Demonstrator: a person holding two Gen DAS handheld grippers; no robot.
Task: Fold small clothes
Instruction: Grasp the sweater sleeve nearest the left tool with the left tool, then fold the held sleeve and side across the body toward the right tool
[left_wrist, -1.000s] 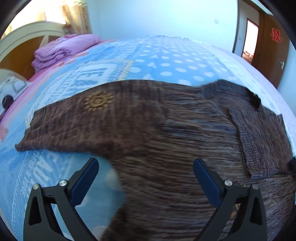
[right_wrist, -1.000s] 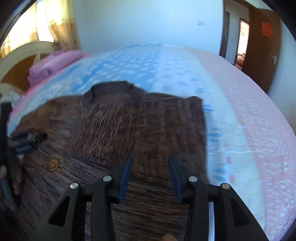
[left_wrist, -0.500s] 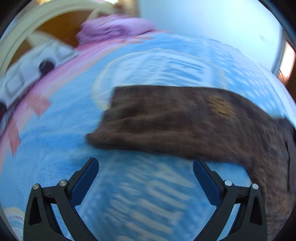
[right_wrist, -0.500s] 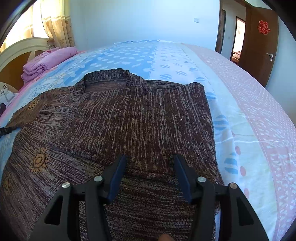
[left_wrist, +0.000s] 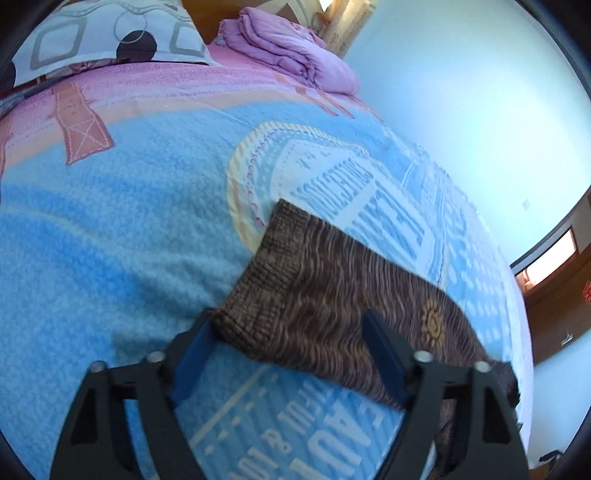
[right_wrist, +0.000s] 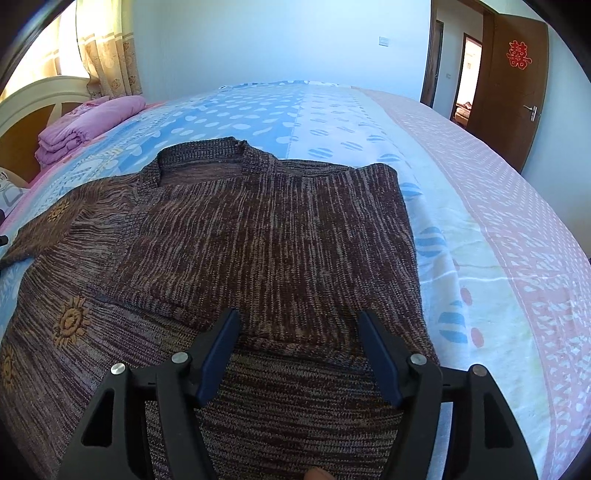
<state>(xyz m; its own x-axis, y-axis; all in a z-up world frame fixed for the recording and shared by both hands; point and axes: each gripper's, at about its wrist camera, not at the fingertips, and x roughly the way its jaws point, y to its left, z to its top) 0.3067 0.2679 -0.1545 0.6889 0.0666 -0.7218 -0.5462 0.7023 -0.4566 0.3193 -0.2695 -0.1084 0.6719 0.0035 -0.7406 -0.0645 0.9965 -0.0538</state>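
Note:
A brown knitted sweater (right_wrist: 258, 240) with orange sun emblems lies flat on the bed, collar away from me. One sleeve is folded across its chest. The other sleeve (left_wrist: 332, 288) stretches out over the blue blanket, and its ribbed cuff (left_wrist: 266, 266) lies between the fingers of my left gripper (left_wrist: 290, 317). That gripper's jaws are closing around the cuff's near corner, and the pads do not press on it. My right gripper (right_wrist: 298, 315) hovers over the folded sleeve's lower edge. Its jaws are opening and grip nothing.
A folded purple quilt (left_wrist: 295, 55) and a patterned pillow (left_wrist: 110, 37) lie by the headboard (right_wrist: 33, 110). The blue and pink bedspread (right_wrist: 498, 258) extends to the right of the sweater. A brown door (right_wrist: 513, 85) stands at the far right.
My left gripper swept along the outstretched sleeve to its cuff, rolled, and narrowed its jaws. The right gripper stayed over the sweater and widened its jaws.

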